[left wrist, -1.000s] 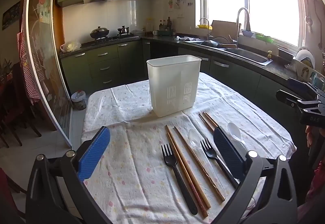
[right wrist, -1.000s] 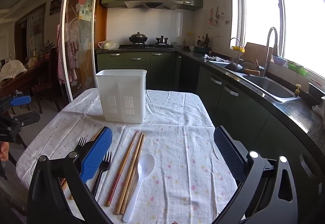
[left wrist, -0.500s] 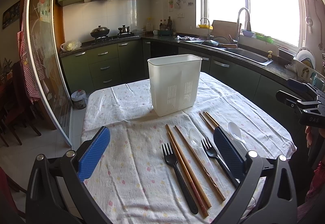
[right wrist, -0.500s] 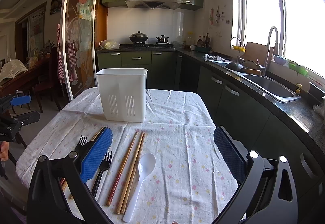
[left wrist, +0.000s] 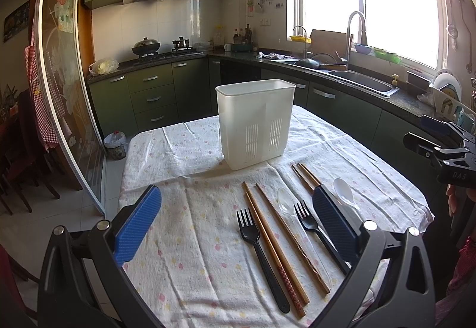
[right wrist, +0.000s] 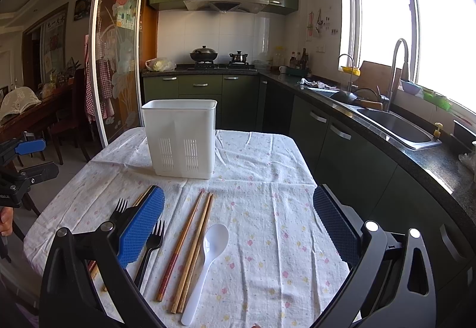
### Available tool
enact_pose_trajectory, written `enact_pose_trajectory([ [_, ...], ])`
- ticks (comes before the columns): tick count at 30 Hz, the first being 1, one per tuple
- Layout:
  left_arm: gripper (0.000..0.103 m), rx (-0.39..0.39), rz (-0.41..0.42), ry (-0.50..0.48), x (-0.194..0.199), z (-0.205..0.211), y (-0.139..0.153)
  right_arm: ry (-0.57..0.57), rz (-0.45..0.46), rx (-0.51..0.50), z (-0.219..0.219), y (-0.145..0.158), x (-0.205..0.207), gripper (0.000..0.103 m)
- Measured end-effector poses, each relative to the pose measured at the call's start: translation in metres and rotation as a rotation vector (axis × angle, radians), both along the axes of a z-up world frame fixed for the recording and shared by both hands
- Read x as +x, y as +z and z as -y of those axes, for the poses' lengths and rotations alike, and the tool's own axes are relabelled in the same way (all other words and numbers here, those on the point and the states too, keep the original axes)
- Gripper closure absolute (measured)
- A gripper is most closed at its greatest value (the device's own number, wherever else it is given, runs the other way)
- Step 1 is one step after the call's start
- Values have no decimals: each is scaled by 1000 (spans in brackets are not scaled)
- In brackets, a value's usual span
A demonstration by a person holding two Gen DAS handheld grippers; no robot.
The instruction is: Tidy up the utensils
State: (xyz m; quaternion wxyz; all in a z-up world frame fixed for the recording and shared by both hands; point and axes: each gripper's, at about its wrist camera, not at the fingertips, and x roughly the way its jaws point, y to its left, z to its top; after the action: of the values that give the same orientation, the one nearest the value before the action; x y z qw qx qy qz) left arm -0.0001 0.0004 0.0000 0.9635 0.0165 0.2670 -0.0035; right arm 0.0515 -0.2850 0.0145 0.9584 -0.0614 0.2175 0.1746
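Observation:
A white slotted utensil holder (left wrist: 255, 122) stands upright on the table, also in the right wrist view (right wrist: 181, 137). In front of it lie two black forks (left wrist: 261, 253) (left wrist: 315, 231), two pairs of wooden chopsticks (left wrist: 276, 244) (left wrist: 306, 177), a clear spoon (left wrist: 286, 203) and a white spoon (left wrist: 342, 195). The right wrist view shows the white spoon (right wrist: 205, 262), a chopstick pair (right wrist: 190, 247) and a fork (right wrist: 150, 250). My left gripper (left wrist: 235, 224) is open and empty above the near table edge. My right gripper (right wrist: 238, 227) is open and empty too.
The table carries a white flowered cloth (left wrist: 184, 221). Green kitchen cabinets (left wrist: 154, 96), a stove with pots (left wrist: 162, 47) and a sink counter (left wrist: 363, 81) stand behind and to the right. A glass sliding door (left wrist: 64, 84) stands at the left.
Both grippers have drifted very slightly toward the table; nothing was picked up or moved.

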Motion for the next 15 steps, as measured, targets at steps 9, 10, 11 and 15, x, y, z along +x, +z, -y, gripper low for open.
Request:
enact_pose_trajectory([
  [9,6,0,0,0,0,0,0,-1,-1,-1,0,0,0,4],
  [10,6,0,0,0,0,0,0,-1,0,-1,0,0,0,4],
  [11,6,1,0,0,0,0,0,0,-1,-1,-1,1,-2,4],
  [15,6,-1,-2,3,-2,1,-4,-1,-1,-1,-1,1,-2,4],
])
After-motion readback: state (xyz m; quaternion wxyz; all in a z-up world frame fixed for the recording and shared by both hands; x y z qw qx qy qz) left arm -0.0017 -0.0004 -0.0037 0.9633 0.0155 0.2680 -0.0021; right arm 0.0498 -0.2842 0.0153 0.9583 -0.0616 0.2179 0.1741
